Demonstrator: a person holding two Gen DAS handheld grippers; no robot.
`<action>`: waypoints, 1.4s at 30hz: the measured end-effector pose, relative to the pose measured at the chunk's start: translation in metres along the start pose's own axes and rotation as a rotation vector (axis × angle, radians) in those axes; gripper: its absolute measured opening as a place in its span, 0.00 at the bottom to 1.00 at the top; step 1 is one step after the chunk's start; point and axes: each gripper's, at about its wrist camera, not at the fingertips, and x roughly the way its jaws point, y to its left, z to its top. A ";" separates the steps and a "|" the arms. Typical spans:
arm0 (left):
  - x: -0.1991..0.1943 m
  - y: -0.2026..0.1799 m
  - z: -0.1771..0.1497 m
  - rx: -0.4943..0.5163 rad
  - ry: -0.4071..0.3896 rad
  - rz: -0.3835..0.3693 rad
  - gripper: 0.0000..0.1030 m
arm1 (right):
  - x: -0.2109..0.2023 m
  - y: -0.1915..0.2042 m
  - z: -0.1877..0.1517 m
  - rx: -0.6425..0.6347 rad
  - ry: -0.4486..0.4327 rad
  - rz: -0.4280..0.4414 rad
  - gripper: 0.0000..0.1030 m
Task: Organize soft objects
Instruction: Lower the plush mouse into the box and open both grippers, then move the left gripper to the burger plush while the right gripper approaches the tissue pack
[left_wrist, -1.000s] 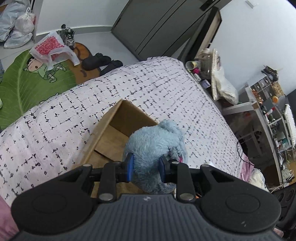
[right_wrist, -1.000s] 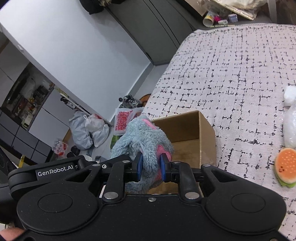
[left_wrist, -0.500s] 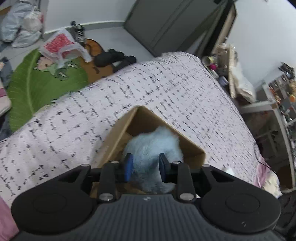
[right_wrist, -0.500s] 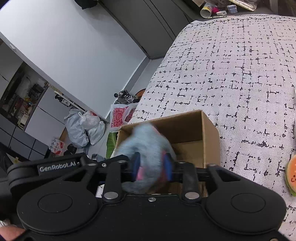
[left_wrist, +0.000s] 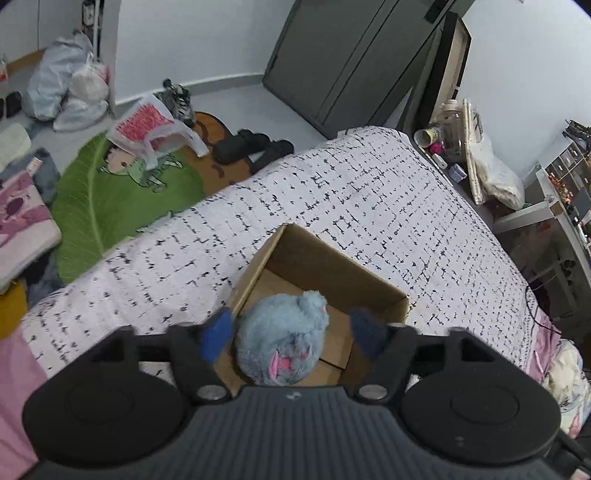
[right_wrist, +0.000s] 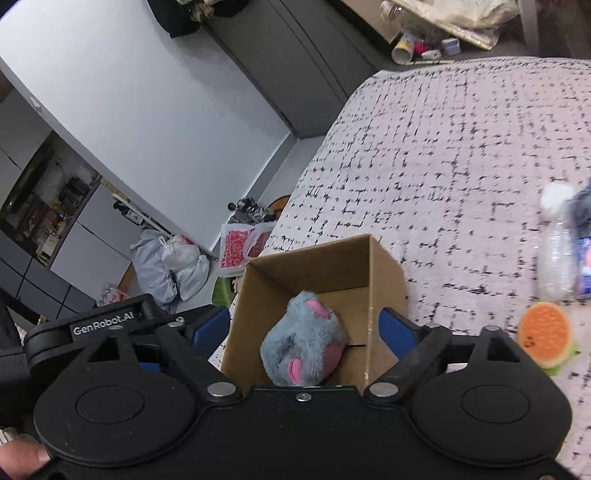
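Both tongs have just been opening. The left tongs (left_wrist: 290, 330) now stand wide, with the blue pads on each side of the blue plush toy (left_wrist: 282, 341) and clear of it. The right tongs (right_wrist: 304, 326) are wide too, their pads apart from the fur. One second ago each pair was closed tight on this toy and held it above the cardboard box (left_wrist: 334, 271); now nothing is held. The toy lies inside the box, on its bottom, with the pink parts turned up. The box stands on the bed (left_wrist: 369, 206), which has a white cover with black marks.

For the task, I judge that this one soft thing is put away and the release is done. Other soft things still wait on the bed at the right: a plush burger (right_wrist: 545, 339) and, behind it, a white and clear thing (right_wrist: 556, 258) with something dark beside it.

Some things are hard to see. The body of each tool hides the near wall of the box and the lower part of the toy, so I cannot tell if it lies flat or leans on a wall. The things at the right edge are blurred and cut off, and I cannot name them surely.
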 end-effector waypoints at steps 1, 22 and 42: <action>-0.005 -0.001 -0.003 0.005 -0.011 -0.002 0.77 | -0.006 -0.001 0.000 -0.003 -0.008 -0.003 0.90; -0.079 -0.055 -0.058 0.133 -0.111 -0.010 0.99 | -0.106 -0.031 -0.010 -0.047 -0.112 -0.010 1.00; -0.102 -0.105 -0.098 0.232 -0.137 -0.040 1.00 | -0.165 -0.089 -0.009 -0.006 -0.207 -0.065 1.00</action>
